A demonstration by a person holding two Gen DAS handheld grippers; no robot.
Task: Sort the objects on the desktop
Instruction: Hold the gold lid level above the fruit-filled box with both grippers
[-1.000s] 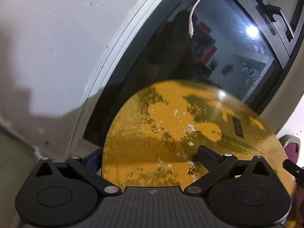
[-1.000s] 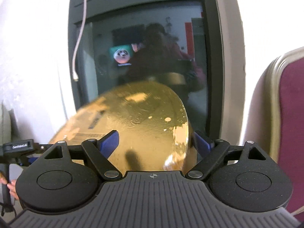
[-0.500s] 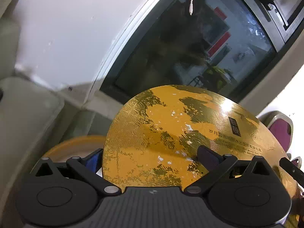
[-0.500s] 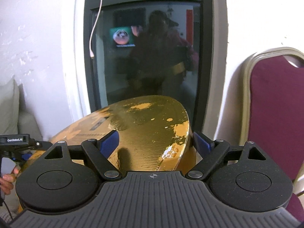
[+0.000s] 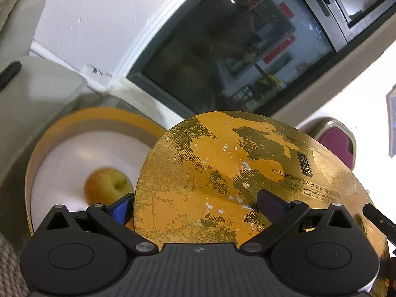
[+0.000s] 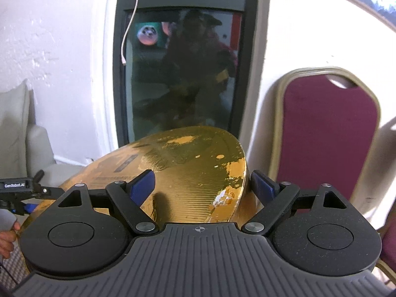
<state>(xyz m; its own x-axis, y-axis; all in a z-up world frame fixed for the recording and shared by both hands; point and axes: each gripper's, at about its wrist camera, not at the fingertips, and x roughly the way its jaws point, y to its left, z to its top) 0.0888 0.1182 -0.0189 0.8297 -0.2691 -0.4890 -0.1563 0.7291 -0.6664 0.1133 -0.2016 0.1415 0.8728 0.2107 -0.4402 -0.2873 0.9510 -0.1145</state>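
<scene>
A round golden lid (image 5: 222, 173) with dark print fills the space between the fingers of my left gripper (image 5: 195, 205). One blue pad sits at the lid's left edge and the other finger lies on its top. My right gripper (image 6: 203, 183) grips the same golden lid (image 6: 188, 163) at its far side, with one finger on top and one outside the rim. Both grippers carry it tilted in the air. Below and to the left is an open round box (image 5: 99, 116) with an orange rim and white lining. An apple (image 5: 106, 185) lies in it, partly hidden by the lid.
A dark glass door (image 6: 180, 74) stands straight ahead with a white cable (image 6: 128, 24) hanging on it. A maroon chair (image 6: 329, 136) stands at the right. A beige sofa (image 6: 14, 123) sits at the left. A hand (image 6: 5, 237) holds the left gripper's handle.
Both grippers have carried the lid sideways together. The open box with the apple has come into the left view, and the maroon chair now shows fully in the right view.
</scene>
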